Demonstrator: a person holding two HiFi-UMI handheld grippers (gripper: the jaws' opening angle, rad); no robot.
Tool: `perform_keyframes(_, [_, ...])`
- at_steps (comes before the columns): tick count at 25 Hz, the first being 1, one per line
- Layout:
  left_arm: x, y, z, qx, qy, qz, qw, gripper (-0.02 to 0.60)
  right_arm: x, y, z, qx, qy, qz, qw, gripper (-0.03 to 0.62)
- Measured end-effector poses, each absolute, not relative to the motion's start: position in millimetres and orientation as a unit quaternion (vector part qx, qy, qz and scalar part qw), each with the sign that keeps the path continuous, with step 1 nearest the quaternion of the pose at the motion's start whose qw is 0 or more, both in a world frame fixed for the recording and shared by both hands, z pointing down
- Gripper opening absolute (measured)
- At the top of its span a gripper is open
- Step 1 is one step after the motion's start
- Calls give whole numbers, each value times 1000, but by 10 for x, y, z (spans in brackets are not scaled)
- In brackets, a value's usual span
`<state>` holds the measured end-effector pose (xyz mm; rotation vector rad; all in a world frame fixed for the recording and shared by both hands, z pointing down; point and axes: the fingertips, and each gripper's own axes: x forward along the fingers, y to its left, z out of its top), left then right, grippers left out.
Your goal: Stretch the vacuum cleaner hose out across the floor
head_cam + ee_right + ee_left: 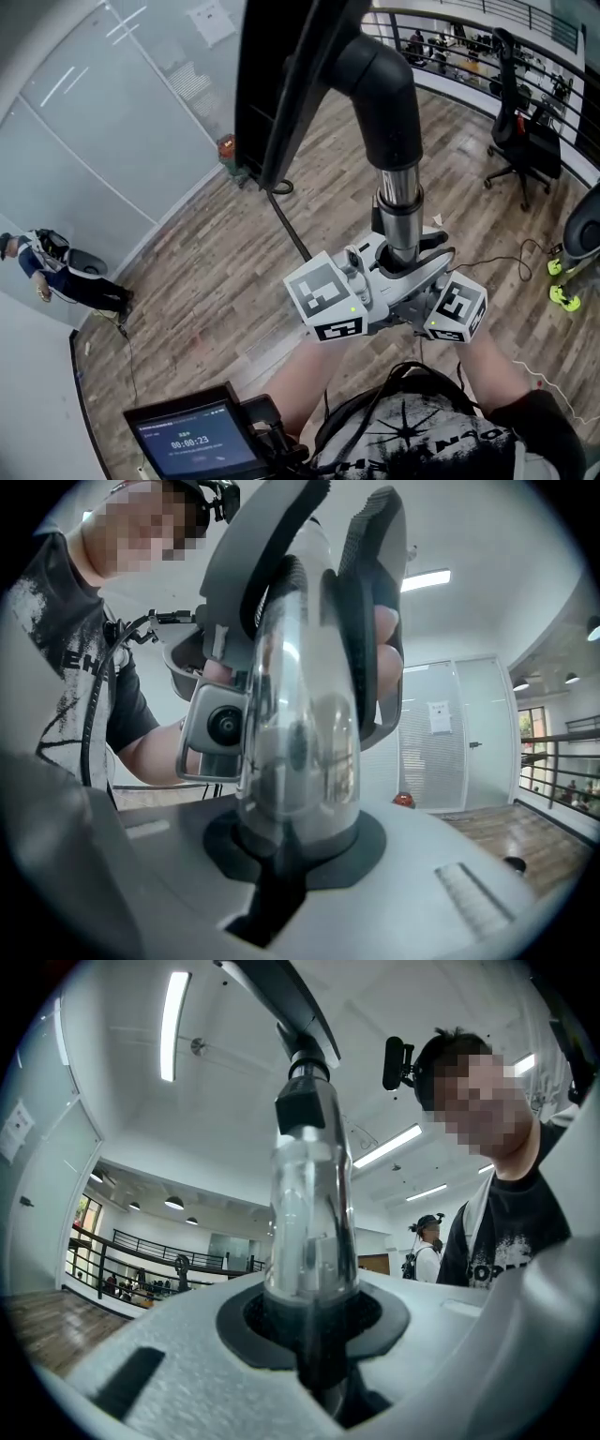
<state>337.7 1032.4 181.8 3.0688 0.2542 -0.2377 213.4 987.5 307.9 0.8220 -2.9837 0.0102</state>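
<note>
I hold both arms up in front of my chest, forearms bare, with the two grippers turned in towards each other and lying about level. My left gripper [375, 274] comes at the vacuum cleaner's chrome tube [398, 202] from one side and my right gripper [427, 283] from the other, so their marker cubes sit side by side just under the tube.

In the left gripper view the left gripper [314, 1340] has its jaws clamped on the chrome tube [311, 1232], which stands upright between them. The right gripper view shows the right gripper [289, 860] likewise closed on the chrome tube [300, 733], with the left one's jaws wrapped round it from behind.

There is one tube. Above it a black elbow [384, 84] bends away to the upper left into a broad black part [281, 66] of the cleaner, all of it lifted off the wooden floor [225, 272]. One thin black lead [291, 225] trails over the boards below; I cannot tell whether it is hose or cord.

Around me: one office chair [520, 141] near the railing [487, 28] at the floor's far right edge, one other person [47, 267] by the glass wall [103, 122] at the left edge, and a small screen [192, 441] at my lower left.
</note>
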Motion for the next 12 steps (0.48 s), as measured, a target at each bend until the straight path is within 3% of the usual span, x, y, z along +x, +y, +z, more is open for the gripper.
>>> perform_keyframes(12, [2995,11038,1872,989,128,-72,28,89,1785,10475,3116,308,-951,5,20,49])
